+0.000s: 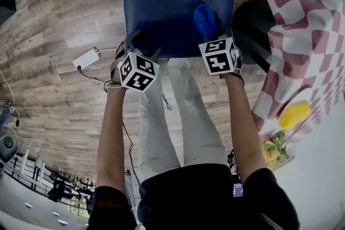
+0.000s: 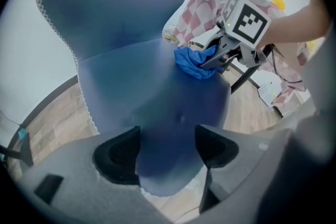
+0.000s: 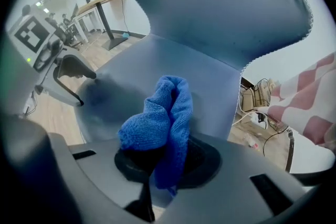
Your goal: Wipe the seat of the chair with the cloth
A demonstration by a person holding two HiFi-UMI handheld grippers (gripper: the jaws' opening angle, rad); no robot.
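A blue upholstered chair stands in front of me, its seat [image 1: 167, 8] [image 2: 157, 92] [image 3: 152, 65] just beyond both grippers. My right gripper [image 1: 207, 35] [image 3: 157, 157] is shut on a bunched blue cloth [image 1: 204, 19] [image 3: 163, 123] [image 2: 193, 62], which hangs over the seat's right front part. My left gripper [image 1: 139, 47] [image 2: 167, 149] is open with nothing between its jaws, hovering over the seat's front left edge. The chair's backrest [image 2: 105, 8] [image 3: 226, 2] rises behind the seat.
A table with a red-and-white checked cloth [image 1: 302, 35] stands close on the right, with a yellow object [image 1: 294, 114] on it. A white power adapter [image 1: 86, 58] and cables lie on the wooden floor [image 1: 54, 89] at the left. My legs [image 1: 178, 116] are right below the seat's front edge.
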